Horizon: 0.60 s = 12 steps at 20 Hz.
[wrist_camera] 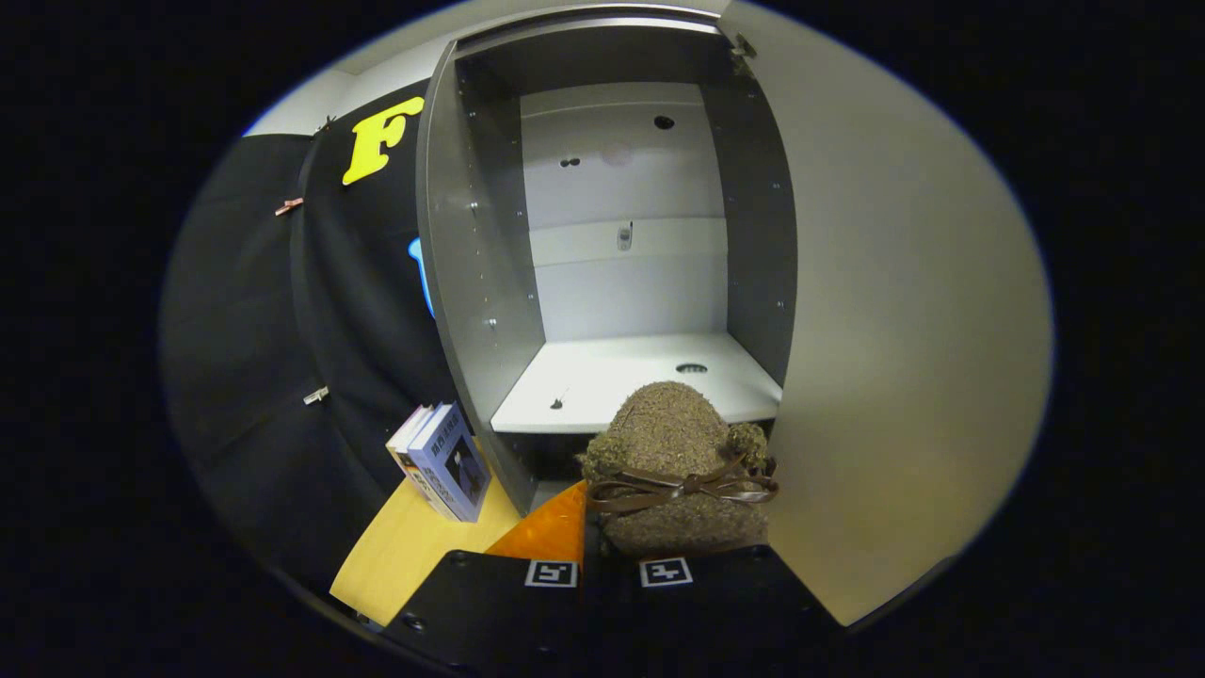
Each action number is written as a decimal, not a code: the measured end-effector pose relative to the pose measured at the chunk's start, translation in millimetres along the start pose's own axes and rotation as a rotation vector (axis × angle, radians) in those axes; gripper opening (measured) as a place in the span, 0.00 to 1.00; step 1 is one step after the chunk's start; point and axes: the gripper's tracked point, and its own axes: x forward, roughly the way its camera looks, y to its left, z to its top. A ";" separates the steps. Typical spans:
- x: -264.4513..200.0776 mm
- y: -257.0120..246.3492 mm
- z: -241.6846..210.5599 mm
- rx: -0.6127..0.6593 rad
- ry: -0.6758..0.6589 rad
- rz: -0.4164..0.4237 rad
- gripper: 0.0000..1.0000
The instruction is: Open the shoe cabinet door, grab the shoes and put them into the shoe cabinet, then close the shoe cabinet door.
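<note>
Currently, a fuzzy brown shoe (680, 471) with a ribbon bow (692, 488) is held clamped by the gripper (610, 570), fingers closed on it, just before the open cabinet (471, 282), whose door (894, 330) is swung wide. Two books (441, 461) are stood beside the cabinet.

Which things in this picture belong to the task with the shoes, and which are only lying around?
Part of the job:
- brown fuzzy shoe with a brown ribbon bow, held in the gripper
- grey shoe cabinet
- its open pale door

Just lying about:
- blue and white books leaning beside the cabinet
- orange mat
</note>
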 end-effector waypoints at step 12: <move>172.9 -3.0 90.9 -0.030 0.043 -0.050 0.09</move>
